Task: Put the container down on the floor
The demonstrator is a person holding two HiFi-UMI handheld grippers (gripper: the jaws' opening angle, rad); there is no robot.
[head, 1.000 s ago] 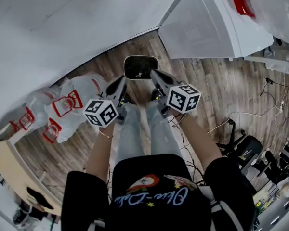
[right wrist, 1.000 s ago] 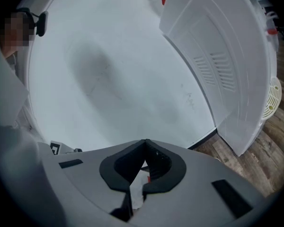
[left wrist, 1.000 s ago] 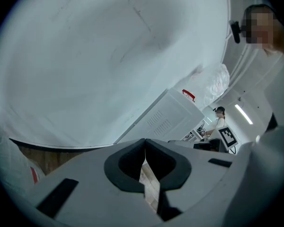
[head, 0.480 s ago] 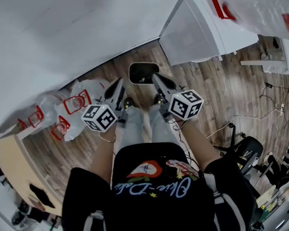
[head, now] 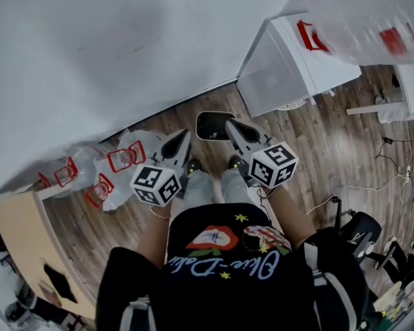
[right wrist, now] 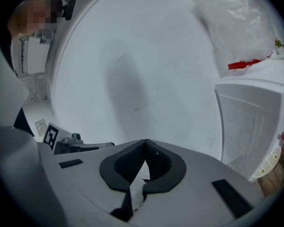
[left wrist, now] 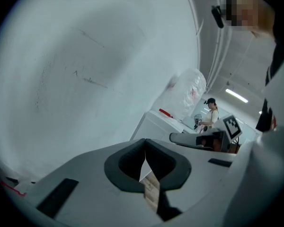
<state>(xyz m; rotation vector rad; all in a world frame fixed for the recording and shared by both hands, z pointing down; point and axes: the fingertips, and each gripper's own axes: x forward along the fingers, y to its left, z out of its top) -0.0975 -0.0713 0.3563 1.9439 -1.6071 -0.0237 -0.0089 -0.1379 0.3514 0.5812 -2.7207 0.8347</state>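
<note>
The left gripper (left wrist: 145,146) has its 2 pads (left wrist: 125,168) pressed tip to tip, with nothing between them; only a sliver of floor shows through the gap lower down. The right gripper (right wrist: 145,144) is the same: its 2 fingers (right wrist: 124,167) meet at the tips and hold nothing. Both point forward and a little downward, side by side in front of the person's waist, well above the floor.

The container (head: 214,125) stands on the wooden floor (head: 317,150), just ahead of the person's shoes and close to the foot of the white wall (head: 124,47). In the head view it shows between the 2 gripper tips, but far beneath them and touched by neither. The task looks done, judging from how it sits there.

It is probably light, going by its small build. Its walls look stiff and thin, likely moulded plastic, and smooth enough to slip under a weak pinch. The best hold would be the rim, 1 gripper on each of 2 opposite sides, so it stays level. A single pinch at 1 corner would likely tip it.

It is a small open tub, rectangular with rounded corners. It has a pale rim around a dark inside, and it stands upright. Whether anything lies in it cannot be told from here.

A white cabinet (head: 290,74) stands to its right, and clear bags with red print (head: 124,158) lie to its left.
</note>
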